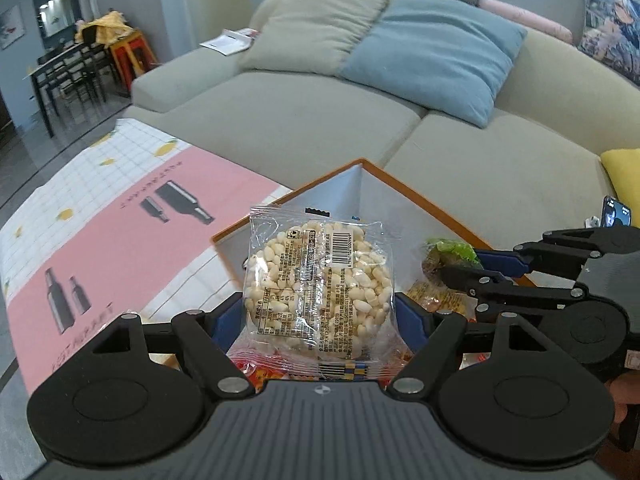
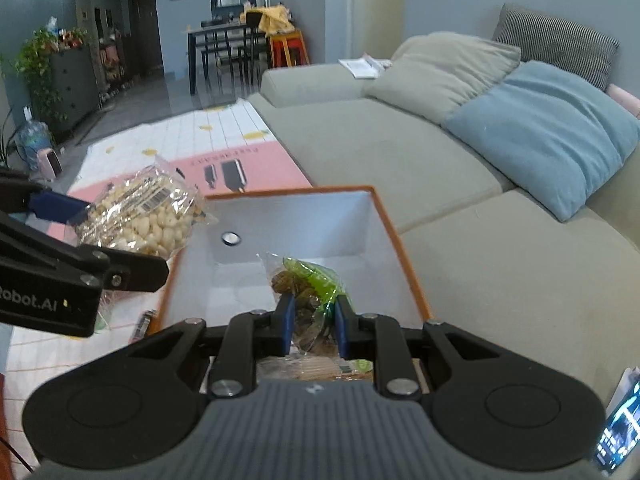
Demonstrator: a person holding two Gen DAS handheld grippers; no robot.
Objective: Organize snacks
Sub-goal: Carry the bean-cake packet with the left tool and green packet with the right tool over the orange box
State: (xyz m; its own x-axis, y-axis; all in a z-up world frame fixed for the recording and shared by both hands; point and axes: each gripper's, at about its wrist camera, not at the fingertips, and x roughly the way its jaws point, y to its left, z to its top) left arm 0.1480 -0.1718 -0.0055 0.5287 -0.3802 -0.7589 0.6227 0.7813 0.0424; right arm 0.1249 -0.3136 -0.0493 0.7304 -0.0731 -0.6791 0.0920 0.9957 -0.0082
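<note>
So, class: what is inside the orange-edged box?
The box has white walls, a round metal spot and mostly bare floor; its near end is hidden by the right gripper holding a green-wrapped snack.

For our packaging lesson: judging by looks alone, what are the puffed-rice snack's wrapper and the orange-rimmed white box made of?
Clear wrapper of the puffed-rice snack: probably thin glossy plastic film; it crinkles, glints, and shows the grains inside.
Orange-rimmed white box: apparently matte cardboard or coated board, with thin flat walls and sharp corners; rigid plastic cannot be ruled out.

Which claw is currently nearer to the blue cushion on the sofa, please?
Right. The right claw holds its snack over the box, on the side toward the blue cushion; the left claw is farther away.
</note>
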